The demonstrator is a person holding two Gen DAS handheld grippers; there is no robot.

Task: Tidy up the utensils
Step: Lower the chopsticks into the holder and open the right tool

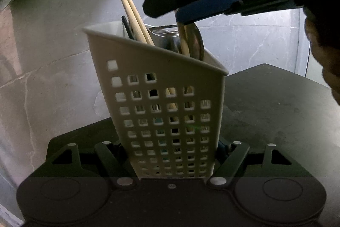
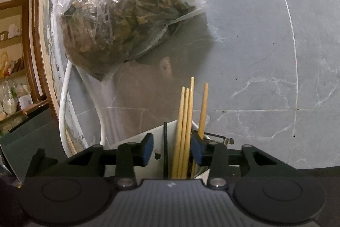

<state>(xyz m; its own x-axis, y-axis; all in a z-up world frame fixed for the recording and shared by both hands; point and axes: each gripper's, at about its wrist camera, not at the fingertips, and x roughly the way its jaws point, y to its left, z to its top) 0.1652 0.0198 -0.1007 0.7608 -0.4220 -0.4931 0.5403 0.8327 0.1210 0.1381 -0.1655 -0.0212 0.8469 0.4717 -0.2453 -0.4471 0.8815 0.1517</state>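
Note:
A white perforated utensil holder (image 1: 170, 103) stands tilted on a dark stool top (image 1: 276, 110), clamped low down between my left gripper's fingers (image 1: 231, 154). It holds wooden chopsticks (image 1: 136, 16), a thin black stick (image 1: 127, 28) and metal spoons (image 1: 191, 39). My right gripper (image 1: 167, 11) hovers over the holder's mouth from the right. In the right wrist view its blue pads (image 2: 146, 149) stand apart around the chopsticks (image 2: 184, 131) without clamping them, above the holder (image 2: 138, 142).
A clear plastic bag of dried leaves (image 2: 129, 12) lies on the grey marble floor (image 2: 265, 46). White hoses (image 2: 63, 103) run along a wall edge at left. Shelves with goods (image 2: 12, 78) show far left.

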